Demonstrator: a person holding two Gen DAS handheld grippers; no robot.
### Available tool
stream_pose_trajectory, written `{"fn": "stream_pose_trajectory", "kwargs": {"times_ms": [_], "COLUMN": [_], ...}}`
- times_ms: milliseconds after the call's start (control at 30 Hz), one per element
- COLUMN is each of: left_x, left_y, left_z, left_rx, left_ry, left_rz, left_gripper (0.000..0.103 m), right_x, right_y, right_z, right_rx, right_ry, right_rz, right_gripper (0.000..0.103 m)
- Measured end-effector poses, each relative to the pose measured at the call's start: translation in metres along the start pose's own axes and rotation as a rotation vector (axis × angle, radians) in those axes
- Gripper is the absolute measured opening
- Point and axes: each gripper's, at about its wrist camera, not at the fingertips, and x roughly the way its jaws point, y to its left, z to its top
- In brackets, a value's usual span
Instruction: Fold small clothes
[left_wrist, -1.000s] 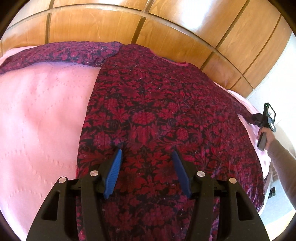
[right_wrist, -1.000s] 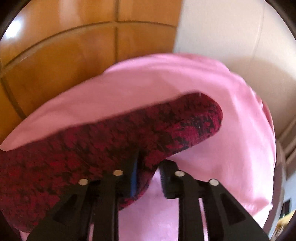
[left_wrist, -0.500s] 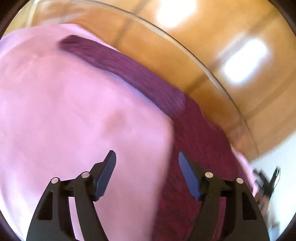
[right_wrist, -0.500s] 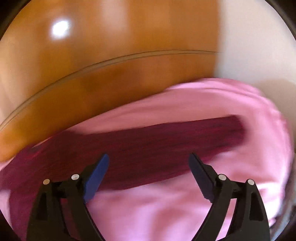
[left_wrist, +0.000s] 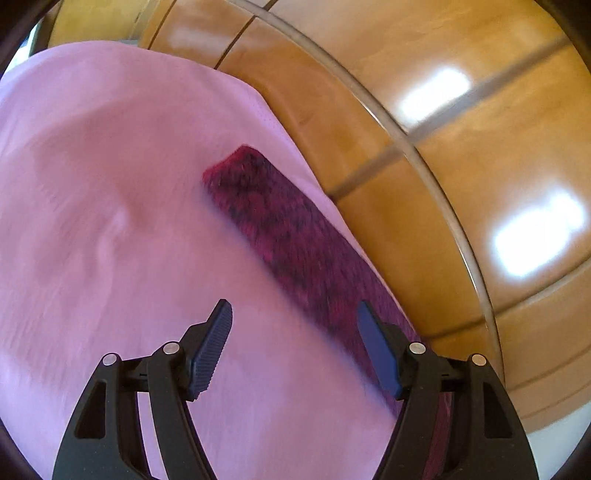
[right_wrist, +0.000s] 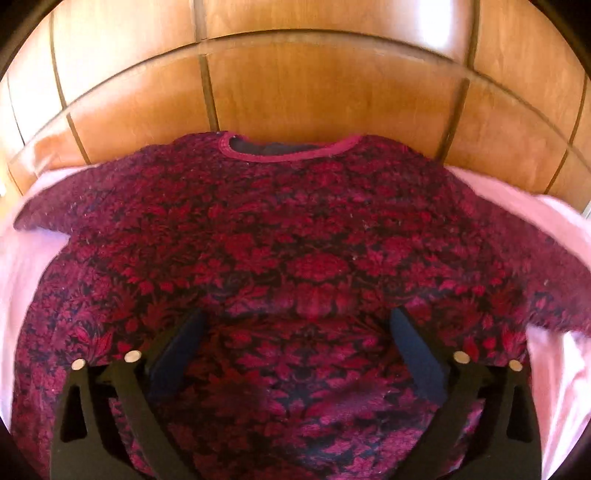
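Sweater (right_wrist: 295, 258): a dark red floral knit was seen spread flat on the pink bedcover (right_wrist: 554, 229), neckline toward the wooden panelling (right_wrist: 314, 85), both sleeves stretched out to the sides.
Left sleeve (left_wrist: 295, 236): it was laid out straight along the bedcover's edge beside the panelling, its cuff end pointing away from the camera.
Left gripper (left_wrist: 293, 321): its jaws were held apart with nothing between them; bare pink cover was seen under the gap, and the sleeve passed just beside and behind the right-hand finger. No contact with the cloth could be made out.
Right gripper (right_wrist: 295, 325): its jaws were opening and stood very wide, nothing clamped; it was poised over the middle of the sweater's body, the chest pattern showing between the fingers (right_wrist: 417, 350).
Blur: fine detail in the left wrist view was smeared.
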Motion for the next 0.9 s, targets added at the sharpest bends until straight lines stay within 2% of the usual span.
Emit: {"fn": "stream_pose_trajectory", "kwargs": {"times_ms": [100, 167, 233, 300, 333, 433, 500, 600, 633, 733, 767, 833, 900], "left_x": [0.030, 0.050, 0.064, 0.075, 0.081, 0.087, 0.070, 0.023, 0.012, 0.010, 0.022, 0.038, 0.033], "left_y": [0.004, 0.010, 0.013, 0.012, 0.011, 0.009, 0.012, 0.010, 0.012, 0.022, 0.025, 0.029, 0.020], "left_z": [0.018, 0.024, 0.029, 0.037, 0.042, 0.048, 0.053, 0.045, 0.042, 0.032, 0.030, 0.028, 0.023], "left_rx": [-0.048, -0.079, -0.102, -0.126, -0.131, -0.115, -0.107, -0.085, -0.077, -0.008, 0.028, 0.044, 0.080], "left_ry": [0.049, 0.072, 0.074, 0.062, 0.067, 0.068, 0.003, -0.111, -0.132, -0.111, -0.080, -0.022, -0.055], "left_rz": [0.015, 0.035, 0.058, 0.058, 0.054, 0.087, 0.072, 0.002, 0.003, 0.111, 0.179, 0.235, 0.274], "left_gripper": [0.068, 0.062, 0.057, 0.057, 0.052, 0.010, 0.010, 0.009, 0.009, 0.009, 0.009, 0.011, 0.018], "right_x": [0.002, 0.008, 0.012, 0.019, 0.019, 0.021, 0.023, 0.025, 0.028, 0.031, 0.031, 0.031, 0.031], "right_y": [-0.006, -0.002, -0.001, 0.002, 0.002, 0.001, 0.001, 0.003, 0.004, 0.002, 0.002, 0.003, 0.003], "right_z": [-0.003, -0.001, 0.006, 0.010, 0.010, 0.009, 0.010, 0.010, 0.011, 0.012, 0.012, 0.013, 0.012], "right_rx": [0.013, -0.001, -0.012, -0.023, -0.023, -0.020, -0.021, -0.026, -0.026, -0.021, -0.022, -0.024, -0.023], "right_ry": [-0.003, -0.003, -0.009, -0.010, -0.012, -0.016, -0.016, -0.026, -0.026, -0.022, -0.021, -0.021, -0.021], "right_rz": [0.011, -0.007, -0.025, -0.040, -0.044, -0.040, -0.040, -0.050, -0.050, -0.038, -0.039, -0.041, -0.040], "right_gripper": [0.101, 0.101, 0.101, 0.101, 0.101, 0.101, 0.101, 0.101, 0.101, 0.101, 0.101, 0.101, 0.101]}}
